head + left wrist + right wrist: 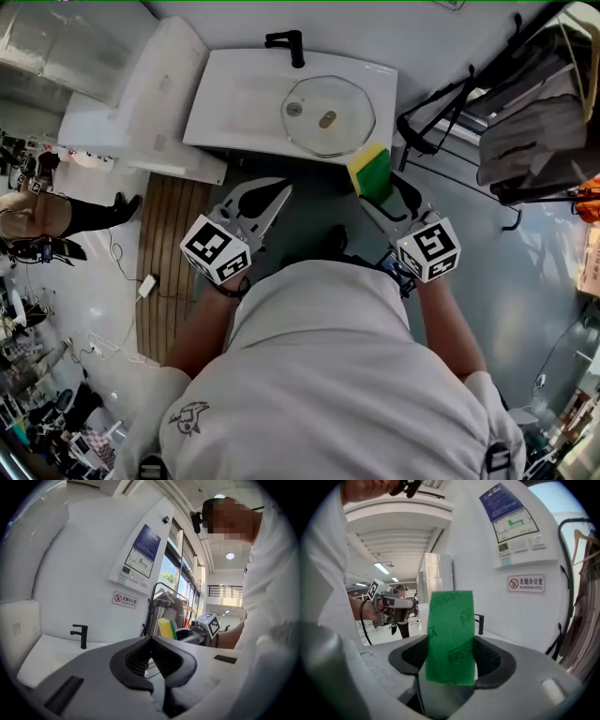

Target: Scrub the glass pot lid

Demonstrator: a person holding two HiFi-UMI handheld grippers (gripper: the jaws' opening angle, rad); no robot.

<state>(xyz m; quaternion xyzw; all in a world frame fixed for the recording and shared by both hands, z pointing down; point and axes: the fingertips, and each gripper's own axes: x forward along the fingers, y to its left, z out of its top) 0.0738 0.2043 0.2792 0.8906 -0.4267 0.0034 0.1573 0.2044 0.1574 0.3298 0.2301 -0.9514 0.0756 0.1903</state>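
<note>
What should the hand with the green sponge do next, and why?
Probably move the right gripper forward and lower its sponge onto the glass lid lying in the sink: the sponge is gripped but hangs short of the lid.

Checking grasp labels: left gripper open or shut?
Shut: left gripper jaws meet at the tips in its own view, nothing between them.

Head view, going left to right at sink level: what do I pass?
left gripper → glass pot lid → yellow-green sponge → hanging grey garments
</note>
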